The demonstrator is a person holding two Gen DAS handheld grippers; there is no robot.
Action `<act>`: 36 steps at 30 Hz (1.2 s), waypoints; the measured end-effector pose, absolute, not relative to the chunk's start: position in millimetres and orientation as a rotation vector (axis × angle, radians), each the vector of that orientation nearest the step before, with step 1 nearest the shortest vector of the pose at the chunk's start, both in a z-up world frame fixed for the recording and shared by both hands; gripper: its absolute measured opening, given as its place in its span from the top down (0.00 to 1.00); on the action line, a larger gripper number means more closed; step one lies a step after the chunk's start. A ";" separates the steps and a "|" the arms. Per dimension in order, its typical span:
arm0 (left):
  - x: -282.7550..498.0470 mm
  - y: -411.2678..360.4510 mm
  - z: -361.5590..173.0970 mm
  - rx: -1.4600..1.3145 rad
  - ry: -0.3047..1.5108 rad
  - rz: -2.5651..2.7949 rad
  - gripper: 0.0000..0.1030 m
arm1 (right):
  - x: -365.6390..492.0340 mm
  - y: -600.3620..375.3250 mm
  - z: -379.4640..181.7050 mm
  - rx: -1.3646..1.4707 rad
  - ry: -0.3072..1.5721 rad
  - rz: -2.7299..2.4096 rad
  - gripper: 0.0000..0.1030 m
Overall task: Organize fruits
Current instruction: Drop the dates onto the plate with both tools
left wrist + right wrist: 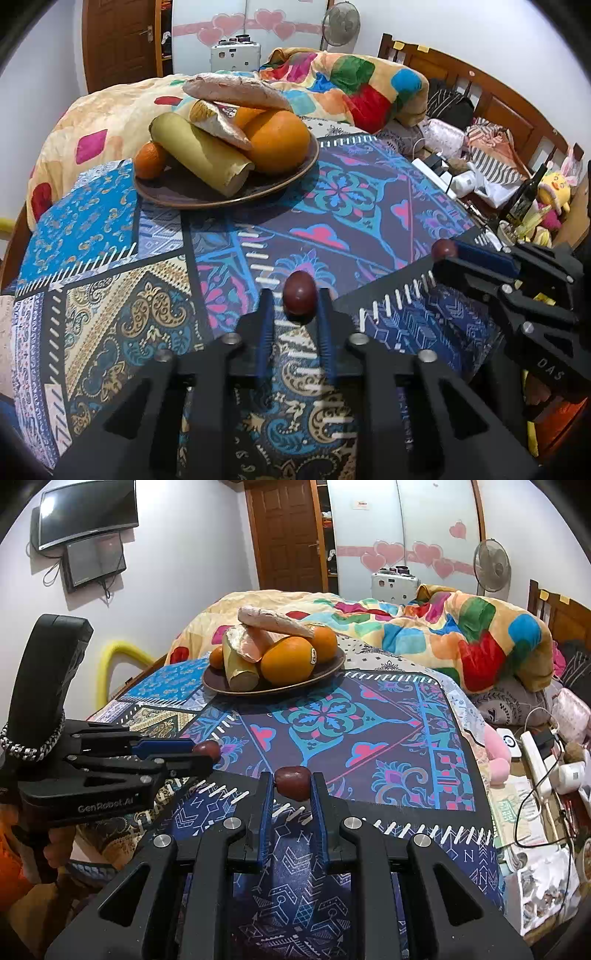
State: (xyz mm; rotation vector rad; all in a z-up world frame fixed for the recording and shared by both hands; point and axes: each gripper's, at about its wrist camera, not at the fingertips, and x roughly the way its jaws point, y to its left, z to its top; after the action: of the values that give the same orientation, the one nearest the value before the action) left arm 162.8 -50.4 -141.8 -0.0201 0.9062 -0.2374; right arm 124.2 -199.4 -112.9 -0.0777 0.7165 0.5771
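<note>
My left gripper (297,301) is shut on a small dark red fruit (300,297), held above the patterned cloth. My right gripper (293,781) is shut on a second dark red fruit (293,778). Each gripper shows in the other's view: the right gripper (445,254) with its fruit (444,249), the left gripper (205,755) with its fruit (207,750). A brown plate (177,190) (332,670) sits ahead at the far side of the cloth. It holds large oranges (277,142) (288,660), a small orange (149,160), pale yellow pieces (201,153) and pinkish pieces (236,92).
The patterned cloth (332,206) covers a surface beside a bed with a colourful blanket (354,88). Clutter lies to the right: power strip and cables (537,760), soft toys (554,192), a dark bottle (526,195). A fan (493,565) and door (288,535) stand behind.
</note>
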 end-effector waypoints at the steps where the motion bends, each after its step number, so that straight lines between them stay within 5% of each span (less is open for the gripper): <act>1: 163.3 -50.4 -141.4 -0.022 0.904 -0.239 0.84 | 125.0 -199.5 -112.6 -0.077 0.716 0.578 0.82; 36: 223.3 24.9 -116.4 -0.029 0.821 -0.129 0.84 | 205.0 -109.6 -99.6 -0.222 0.711 0.627 0.82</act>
State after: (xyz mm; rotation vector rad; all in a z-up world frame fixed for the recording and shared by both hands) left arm 223.3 24.9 -116.4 -0.0290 0.8213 -0.1288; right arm 205.0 -109.6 -99.6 -0.2215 0.7107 0.6268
